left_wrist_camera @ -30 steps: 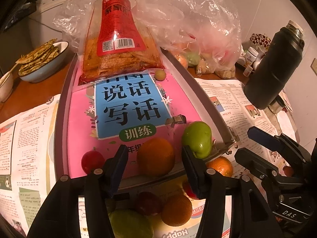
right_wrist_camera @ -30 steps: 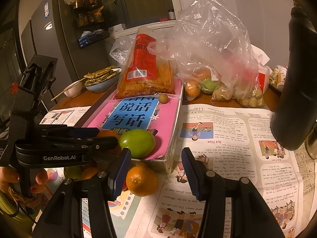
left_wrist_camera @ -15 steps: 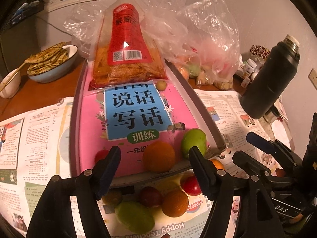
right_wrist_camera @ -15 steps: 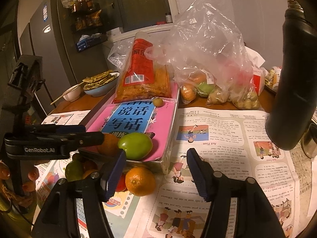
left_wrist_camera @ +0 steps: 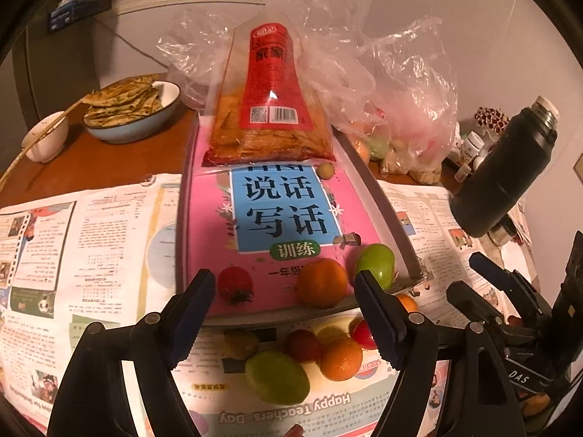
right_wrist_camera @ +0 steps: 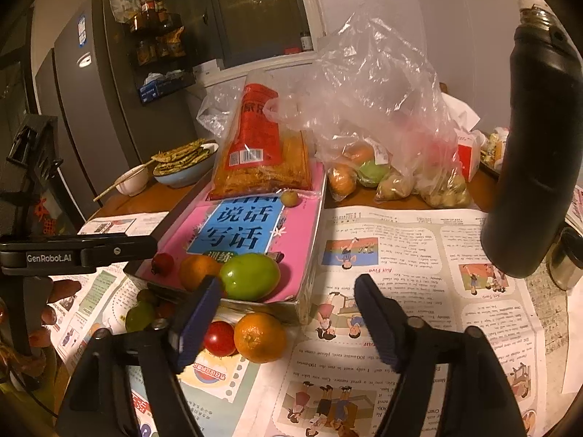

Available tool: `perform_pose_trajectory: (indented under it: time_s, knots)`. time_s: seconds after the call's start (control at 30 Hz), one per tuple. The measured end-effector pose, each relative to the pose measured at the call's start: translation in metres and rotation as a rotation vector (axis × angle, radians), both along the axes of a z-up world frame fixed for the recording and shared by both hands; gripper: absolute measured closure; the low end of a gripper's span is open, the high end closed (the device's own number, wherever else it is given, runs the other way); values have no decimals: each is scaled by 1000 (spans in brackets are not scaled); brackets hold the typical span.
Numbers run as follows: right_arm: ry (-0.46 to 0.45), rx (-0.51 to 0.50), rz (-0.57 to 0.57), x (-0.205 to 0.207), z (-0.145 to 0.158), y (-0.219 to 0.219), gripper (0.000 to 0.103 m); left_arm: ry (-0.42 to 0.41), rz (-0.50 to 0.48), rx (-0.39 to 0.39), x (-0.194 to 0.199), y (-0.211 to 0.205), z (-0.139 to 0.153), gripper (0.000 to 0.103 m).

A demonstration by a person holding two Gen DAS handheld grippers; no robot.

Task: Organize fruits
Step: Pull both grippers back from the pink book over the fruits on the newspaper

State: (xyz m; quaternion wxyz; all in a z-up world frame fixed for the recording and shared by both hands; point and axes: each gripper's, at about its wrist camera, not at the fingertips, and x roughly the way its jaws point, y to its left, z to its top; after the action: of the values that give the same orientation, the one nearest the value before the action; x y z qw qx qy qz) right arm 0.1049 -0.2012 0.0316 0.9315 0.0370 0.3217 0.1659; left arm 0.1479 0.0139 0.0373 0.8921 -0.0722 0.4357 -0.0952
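Note:
A metal tray [left_wrist_camera: 386, 211] lined with a pink book holds a red tomato [left_wrist_camera: 235, 284], an orange [left_wrist_camera: 322, 282], a green fruit [left_wrist_camera: 377, 264] and a small yellow-green fruit [left_wrist_camera: 325, 170] near its far end. Loose fruit lies on the newspaper before the tray: a green fruit [left_wrist_camera: 277, 377], an orange [left_wrist_camera: 340, 358], red fruits [left_wrist_camera: 302, 346]. My left gripper [left_wrist_camera: 284, 313] is open and empty above them. My right gripper [right_wrist_camera: 288, 313] is open and empty, near an orange [right_wrist_camera: 259, 337] and a tomato [right_wrist_camera: 218, 338] by the tray's corner [right_wrist_camera: 302, 309].
A red snack bag [left_wrist_camera: 269, 109] lies on the tray's far end. Plastic bags of fruit [right_wrist_camera: 382, 167] stand behind. A black thermos [right_wrist_camera: 535, 145] stands at the right. A bowl of flatbreads [left_wrist_camera: 131, 109] and a small white bowl [left_wrist_camera: 45, 136] sit at far left.
Both grippers have drawn back and up from the tray. More of the loose fruit on the newspaper shows. Both stay open and the fruit has not moved.

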Motion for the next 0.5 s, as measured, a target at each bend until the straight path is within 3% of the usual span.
perform_pose_trajectory:
  time_s: [0.5]
  knots:
    - [-17,-3,8,-8,6,3,19,-18,21,17,-17,12,5,23]
